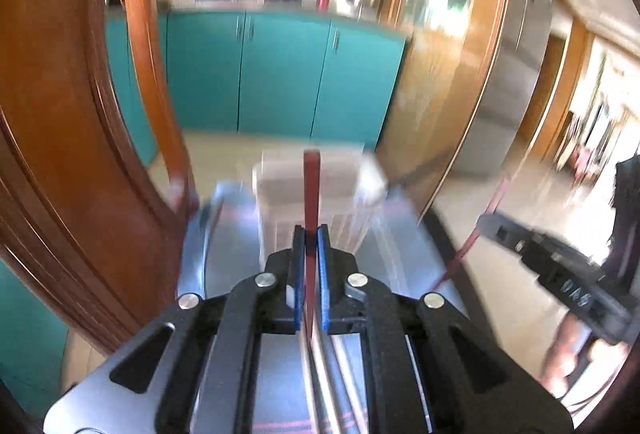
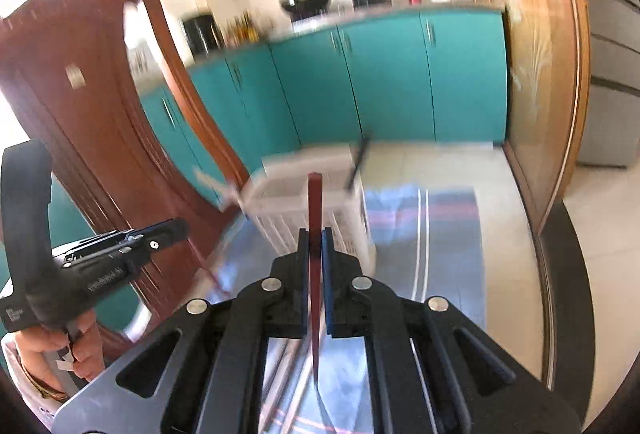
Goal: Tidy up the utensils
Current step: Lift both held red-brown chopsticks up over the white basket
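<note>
In the left wrist view my left gripper (image 1: 311, 234) is shut on a thin red stick (image 1: 311, 185) that stands up between the blue pads. Behind it, a white slotted basket (image 1: 276, 189) stands on the cloth. My right gripper (image 1: 487, 222) enters from the right, shut on a second red stick (image 1: 464, 250). In the right wrist view that right gripper (image 2: 315, 238) grips its red stick (image 2: 314, 201) upright in front of the basket (image 2: 276, 201), which holds a black utensil (image 2: 358, 161). The left gripper (image 2: 180, 228) shows at the left, held by a hand (image 2: 80, 350).
A blue striped cloth (image 2: 420, 234) covers the table. More long utensils (image 2: 280, 374) lie blurred on it under the grippers. A brown wooden chair back (image 2: 100, 113) rises at the left. Teal cabinets (image 2: 380, 73) and a wooden door frame (image 2: 560, 113) stand beyond.
</note>
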A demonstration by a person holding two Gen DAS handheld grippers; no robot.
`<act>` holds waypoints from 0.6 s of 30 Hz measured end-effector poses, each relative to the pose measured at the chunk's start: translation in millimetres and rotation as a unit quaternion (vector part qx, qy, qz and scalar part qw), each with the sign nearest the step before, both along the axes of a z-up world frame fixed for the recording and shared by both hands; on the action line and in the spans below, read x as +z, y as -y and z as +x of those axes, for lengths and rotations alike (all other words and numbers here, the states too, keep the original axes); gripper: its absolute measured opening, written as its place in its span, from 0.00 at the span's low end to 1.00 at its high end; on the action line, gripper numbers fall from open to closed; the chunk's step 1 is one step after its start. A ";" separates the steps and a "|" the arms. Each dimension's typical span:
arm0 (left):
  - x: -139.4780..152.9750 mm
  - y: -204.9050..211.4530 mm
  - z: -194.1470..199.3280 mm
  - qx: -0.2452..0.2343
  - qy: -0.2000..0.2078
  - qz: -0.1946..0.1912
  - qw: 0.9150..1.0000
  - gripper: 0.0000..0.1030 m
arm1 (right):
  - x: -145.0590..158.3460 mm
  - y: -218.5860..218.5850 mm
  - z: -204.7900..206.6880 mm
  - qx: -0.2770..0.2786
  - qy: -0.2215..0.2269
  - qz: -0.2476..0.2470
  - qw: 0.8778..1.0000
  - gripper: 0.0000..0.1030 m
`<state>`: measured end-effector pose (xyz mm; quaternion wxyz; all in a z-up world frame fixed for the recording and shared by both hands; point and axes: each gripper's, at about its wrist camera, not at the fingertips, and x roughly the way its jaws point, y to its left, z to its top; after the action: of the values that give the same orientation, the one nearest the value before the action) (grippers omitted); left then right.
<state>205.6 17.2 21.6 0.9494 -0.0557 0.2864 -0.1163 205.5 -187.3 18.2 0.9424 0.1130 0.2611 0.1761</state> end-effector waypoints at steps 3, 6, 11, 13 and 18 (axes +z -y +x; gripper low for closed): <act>39.8 -9.8 -4.6 0.013 0.059 -0.031 0.998 0.07 | 34.8 3.3 1.6 -0.010 0.057 0.029 0.998 0.06; 70.6 -16.5 3.5 0.046 0.118 -0.057 0.990 0.07 | 64.2 8.8 11.3 -0.033 0.115 0.063 0.991 0.06; 57.0 -15.3 46.2 0.085 0.124 -0.049 0.987 0.07 | 60.9 19.6 44.4 -0.110 0.159 0.066 0.979 0.06; 41.7 -14.6 72.3 0.086 0.093 -0.048 0.991 0.07 | 44.1 20.9 65.4 -0.123 0.142 0.062 0.980 0.06; 7.5 -5.9 107.9 0.094 0.046 -0.023 0.994 0.07 | 25.8 25.6 78.9 -0.133 0.124 0.086 0.980 0.06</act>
<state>313.4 23.1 29.2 0.9668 -0.0993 0.2328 -0.0355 284.5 -212.9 44.0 0.9691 0.2049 0.1090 0.0834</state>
